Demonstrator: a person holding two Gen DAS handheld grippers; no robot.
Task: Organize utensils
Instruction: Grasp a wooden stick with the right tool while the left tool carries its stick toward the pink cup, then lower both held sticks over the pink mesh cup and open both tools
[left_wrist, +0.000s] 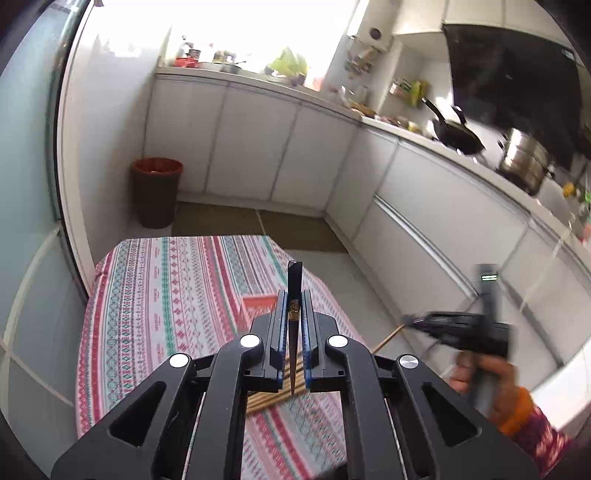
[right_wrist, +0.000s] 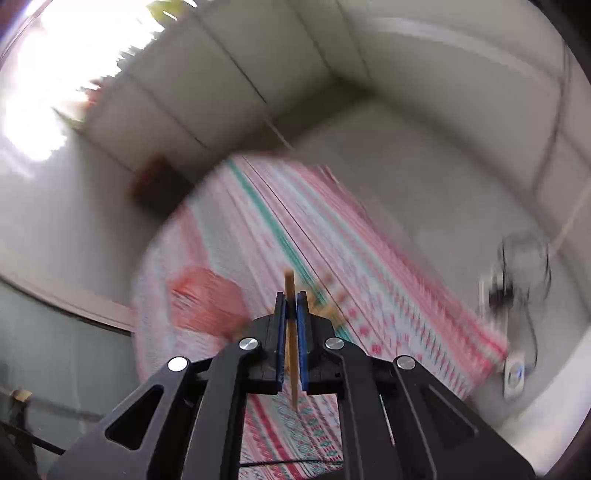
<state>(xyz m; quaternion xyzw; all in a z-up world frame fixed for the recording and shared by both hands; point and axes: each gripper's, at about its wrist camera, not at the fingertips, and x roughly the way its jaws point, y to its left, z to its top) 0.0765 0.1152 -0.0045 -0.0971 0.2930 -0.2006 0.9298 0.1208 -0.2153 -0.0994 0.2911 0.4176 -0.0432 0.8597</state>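
My left gripper (left_wrist: 294, 301) is shut on a dark chopstick (left_wrist: 295, 280) that stands upright between the blue pads, above the patterned tablecloth (left_wrist: 166, 295). Several wooden chopsticks (left_wrist: 266, 398) lie on the cloth under it. A red basket (left_wrist: 258, 304) sits just behind the fingers, mostly hidden. My right gripper (right_wrist: 291, 299) is shut on a wooden chopstick (right_wrist: 290, 288), held above the cloth (right_wrist: 295, 236); this view is motion-blurred. The red basket (right_wrist: 207, 299) shows to its left and loose chopsticks (right_wrist: 328, 295) to its right. The right gripper (left_wrist: 461, 328) also shows in the left wrist view, off the table's right side.
White kitchen cabinets (left_wrist: 258, 147) run along the back and right, with a wok (left_wrist: 458, 136) and a steel pot (left_wrist: 524, 162) on the counter. A brown bin with a red liner (left_wrist: 157, 192) stands on the floor behind the table. A fan (right_wrist: 521, 273) stands right of the table.
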